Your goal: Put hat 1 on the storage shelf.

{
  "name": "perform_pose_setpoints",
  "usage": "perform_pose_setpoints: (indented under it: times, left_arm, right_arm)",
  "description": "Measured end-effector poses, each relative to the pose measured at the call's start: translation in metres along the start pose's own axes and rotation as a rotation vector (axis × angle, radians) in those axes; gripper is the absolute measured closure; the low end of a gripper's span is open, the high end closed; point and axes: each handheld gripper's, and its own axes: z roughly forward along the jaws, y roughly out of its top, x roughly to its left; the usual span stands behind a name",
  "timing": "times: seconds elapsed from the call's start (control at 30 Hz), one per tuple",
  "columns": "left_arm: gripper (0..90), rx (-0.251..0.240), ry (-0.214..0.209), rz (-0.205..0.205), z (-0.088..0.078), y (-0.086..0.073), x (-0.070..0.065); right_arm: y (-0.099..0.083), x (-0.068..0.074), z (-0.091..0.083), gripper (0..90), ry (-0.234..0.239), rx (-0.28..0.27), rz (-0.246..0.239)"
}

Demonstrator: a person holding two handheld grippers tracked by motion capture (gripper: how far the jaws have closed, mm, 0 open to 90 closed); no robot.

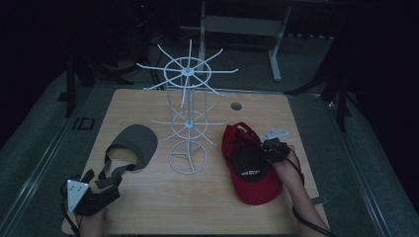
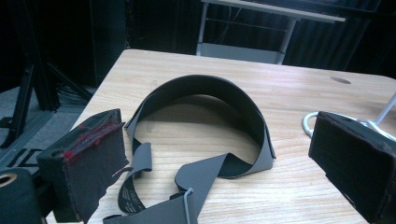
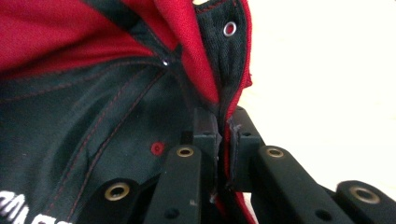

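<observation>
Light wood-grain worktop (image 1: 207,207) w/ a white wire two-tier spinner rack (image 1: 188,123) standing near its centre, round base ring on the wood. Red and black fabric baseball cap (image 1: 249,165) lies toward the right edge, just beside the rack base. Right gripper (image 1: 269,147) comes in from the right edge; in the right gripper view its jaws are clenched on the cap's rim, fabric pinched between the pads (image 3: 233,135), metal eyelet visible just above. Grey fabric sun visor with loose straps (image 1: 132,145) lies left of the rack, brim toward the far edge, straps trailing toward the near-left corner. Left gripper (image 1: 101,178) sits at the near-left corner, jaws released & spread wide either side of the visor's straps (image 2: 140,186), not touching them as far as can be told. Small round hole (image 1: 236,105) in the worktop near far edge.
</observation>
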Motion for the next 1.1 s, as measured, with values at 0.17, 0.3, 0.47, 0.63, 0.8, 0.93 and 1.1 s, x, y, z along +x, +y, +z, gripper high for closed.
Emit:
perform_pose_setpoints:
  times: [0.17,0.3,0.47,0.63,0.8,0.93,1.1]
  left_arm:
    - [4.1,-0.011,-0.006,-0.005,0.000,0.000,0.000]
    - [3.9,-0.030,-0.022,-0.011,-0.001,0.000,0.000]
    - [3.9,-0.035,-0.033,-0.005,-0.001,0.000,-0.001]
    - [4.0,-0.025,-0.016,0.018,-0.001,0.000,-0.002]
    - [5.4,-0.004,-0.092,-0.012,-0.001,0.003,-0.002]
    - [5.1,-0.005,-0.126,-0.014,-0.002,0.004,-0.008]
    - [4.7,-0.006,-0.121,-0.009,-0.005,0.007,-0.011]
  right_arm:
    - [0.001,-0.005,-0.012,84.2,0.009,-0.009,0.025]
    - [0.002,-0.009,-0.029,84.3,0.011,-0.053,0.071]
    - [0.005,-0.011,-0.053,84.5,0.014,-0.126,0.129]
    - [0.008,-0.010,-0.076,84.5,0.024,-0.202,0.173]
    - [0.013,-0.006,-0.103,84.5,0.026,-0.266,0.205]
    - [0.017,-0.005,-0.120,84.5,0.018,-0.310,0.201]
    - [0.021,-0.006,-0.139,84.4,0.008,-0.360,0.201]
